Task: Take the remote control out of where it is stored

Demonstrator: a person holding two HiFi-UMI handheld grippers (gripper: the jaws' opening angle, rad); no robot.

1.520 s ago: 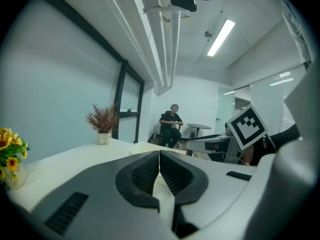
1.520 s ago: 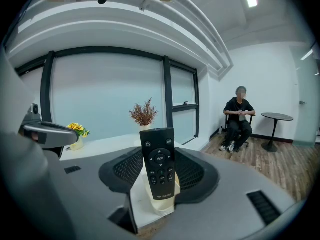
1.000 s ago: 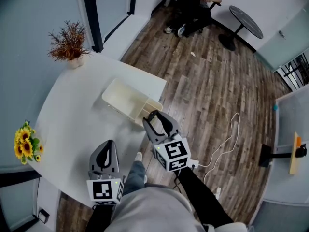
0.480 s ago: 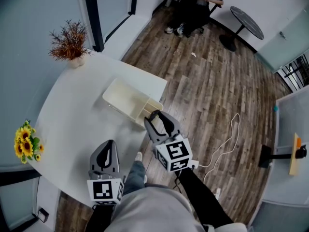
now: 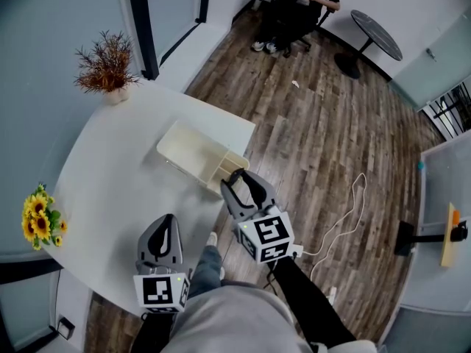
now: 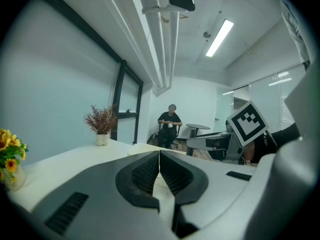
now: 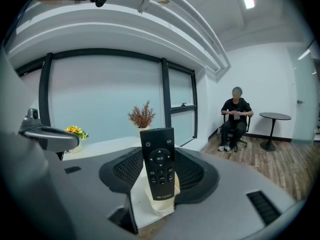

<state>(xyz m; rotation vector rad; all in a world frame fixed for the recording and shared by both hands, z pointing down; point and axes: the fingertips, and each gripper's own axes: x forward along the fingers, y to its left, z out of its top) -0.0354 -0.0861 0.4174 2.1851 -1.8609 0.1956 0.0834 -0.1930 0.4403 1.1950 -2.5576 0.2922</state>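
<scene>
A black remote control [image 7: 159, 164] stands upright between the jaws of my right gripper [image 7: 160, 179], its lower end against a cream holder compartment [image 7: 162, 204]. The pads touch its two long edges, so the gripper is shut on it. In the head view my right gripper [image 5: 239, 179] reaches the near end of the cream organizer [image 5: 193, 149] at the white table's [image 5: 110, 168] edge; the remote is hidden there. My left gripper [image 5: 166, 225] hovers over the table's near part, jaws shut and empty [image 6: 159, 160].
A dried plant in a vase [image 5: 107, 68] stands at the table's far corner, sunflowers [image 5: 38, 218] at its left edge. A seated person [image 5: 298, 6] and a small round table [image 5: 375, 34] are across the wooden floor. A cable [image 5: 346, 212] lies on the floor to the right.
My right gripper has shifted very slightly back and to the right. The left gripper has stayed where it was.
</scene>
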